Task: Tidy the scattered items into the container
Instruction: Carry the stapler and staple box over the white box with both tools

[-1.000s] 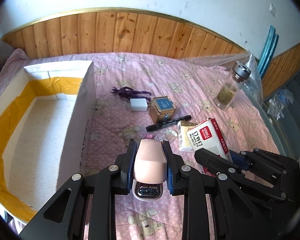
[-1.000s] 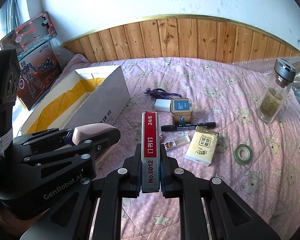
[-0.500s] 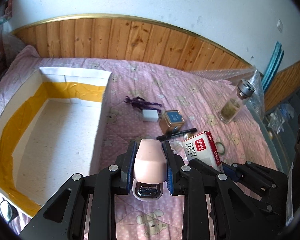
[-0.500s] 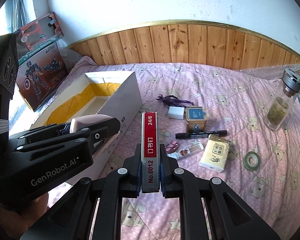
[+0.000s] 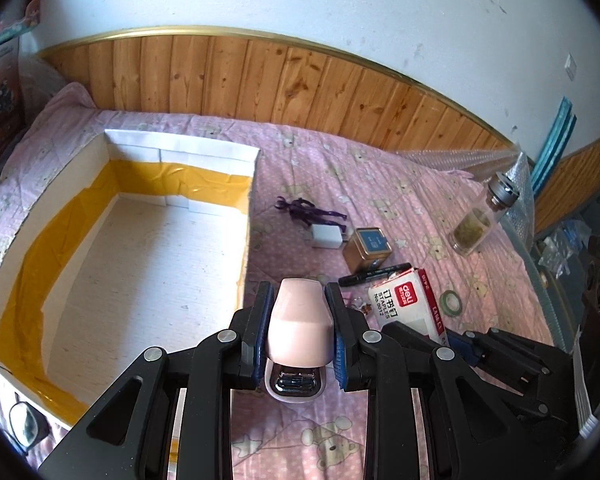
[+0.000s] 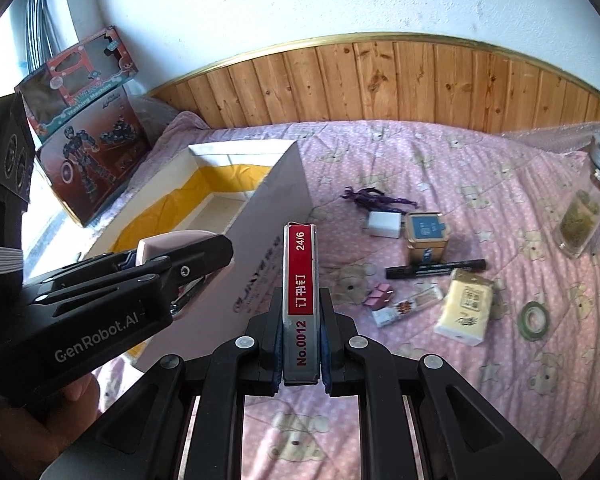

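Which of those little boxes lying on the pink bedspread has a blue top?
The small gold tin beside the white charger; its lid is blue. The tissue pack nearby is pale yellow, and the charger is plain white.

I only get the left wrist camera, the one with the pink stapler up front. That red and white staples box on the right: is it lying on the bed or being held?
Observer: Held. The right wrist view shows the right gripper with its jaws shut on the staples box.
Operator: Is anything hiding behind that box?
Observer: Yes, a yellow tissue pack lies on the bedspread, near the black marker.
Operator: Is a robot arm carrying my stapler?
Observer: No. A person's hand shows beneath the left gripper that holds the pink stapler.
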